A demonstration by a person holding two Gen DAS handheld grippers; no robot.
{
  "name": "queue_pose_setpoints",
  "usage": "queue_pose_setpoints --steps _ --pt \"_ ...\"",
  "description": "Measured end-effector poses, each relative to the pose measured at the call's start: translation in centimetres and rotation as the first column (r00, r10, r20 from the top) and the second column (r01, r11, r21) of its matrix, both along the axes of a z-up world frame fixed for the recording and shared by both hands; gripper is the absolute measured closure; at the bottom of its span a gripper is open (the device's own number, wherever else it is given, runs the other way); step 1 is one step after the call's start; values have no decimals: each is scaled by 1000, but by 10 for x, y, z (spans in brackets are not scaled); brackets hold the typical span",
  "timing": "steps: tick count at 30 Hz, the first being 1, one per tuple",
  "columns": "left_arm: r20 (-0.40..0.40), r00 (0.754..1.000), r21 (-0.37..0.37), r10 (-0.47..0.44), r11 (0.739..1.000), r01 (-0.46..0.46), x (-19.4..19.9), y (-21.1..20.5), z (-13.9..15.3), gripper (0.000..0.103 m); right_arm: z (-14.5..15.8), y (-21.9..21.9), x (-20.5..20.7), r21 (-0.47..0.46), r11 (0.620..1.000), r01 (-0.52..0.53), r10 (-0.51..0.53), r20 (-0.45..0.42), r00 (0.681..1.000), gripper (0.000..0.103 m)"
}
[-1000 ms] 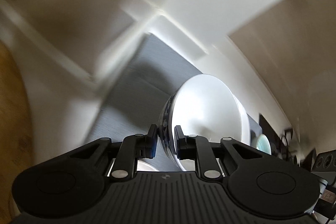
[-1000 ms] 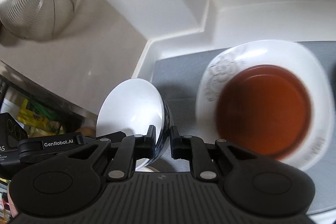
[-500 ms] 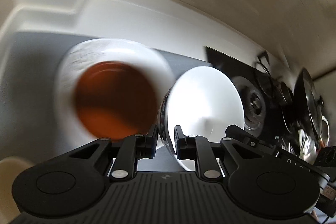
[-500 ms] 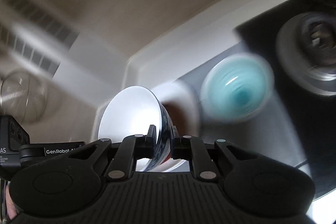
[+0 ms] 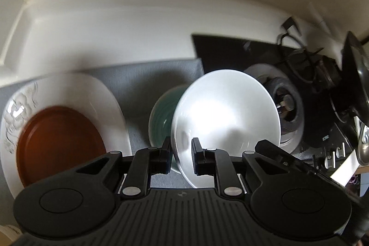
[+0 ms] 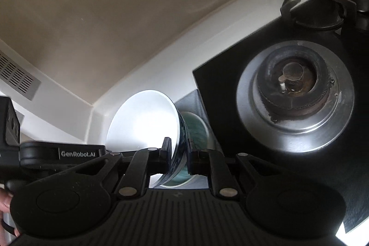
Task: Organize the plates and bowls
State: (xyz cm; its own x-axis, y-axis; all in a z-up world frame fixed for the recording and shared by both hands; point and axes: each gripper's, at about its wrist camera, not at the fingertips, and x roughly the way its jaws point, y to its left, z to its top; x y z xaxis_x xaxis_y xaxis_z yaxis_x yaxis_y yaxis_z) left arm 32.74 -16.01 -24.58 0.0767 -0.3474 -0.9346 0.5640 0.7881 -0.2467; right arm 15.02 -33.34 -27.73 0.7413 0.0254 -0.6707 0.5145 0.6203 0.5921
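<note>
Both grippers grip one bowl, white inside and dark blue outside (image 5: 226,117) (image 6: 143,126), by opposite sides of its rim. My left gripper (image 5: 181,155) is shut on the rim. My right gripper (image 6: 178,155) is shut on the rim too. The bowl hangs tilted just above a teal bowl (image 5: 161,121) (image 6: 196,130) that sits on a grey mat (image 5: 143,77). A white square plate (image 5: 69,89) with a brown plate (image 5: 60,142) on it lies at the left of the mat.
A black gas hob (image 6: 288,96) with a steel burner (image 6: 295,93) lies right of the mat. A white backsplash (image 5: 115,24) runs behind. A pot support (image 6: 311,10) and a dark pan (image 5: 355,75) stand at the far right.
Both grippers have swung the white bowl from the left corner of the counter rightward, past the plates. It now hangs over the teal bowl beside the hob.
</note>
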Motion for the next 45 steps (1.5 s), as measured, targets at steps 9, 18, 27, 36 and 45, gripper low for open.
queue_pose_setpoints --steps 9,18,27,36,45 --pt "16 1000 73 15 997 -16 4 -7 -21 85 -21 8 9 -53 996 -66 64 -41 997 90" --pt "-26 999 81 41 996 -38 10 2 -29 85 -27 16 23 -117 991 -67 59 -70 996 88" --pt "-55 997 71 45 997 -41 12 4 -34 85 -21 24 35 -229 958 -173 144 -138 980 89" --pt "-90 993 62 76 996 -71 21 3 -40 81 -17 -2 29 -91 987 -136 128 -90 988 85" --pt "-140 987 82 74 995 -62 29 -9 -60 72 -61 -17 29 177 984 22 -11 -61 998 57"
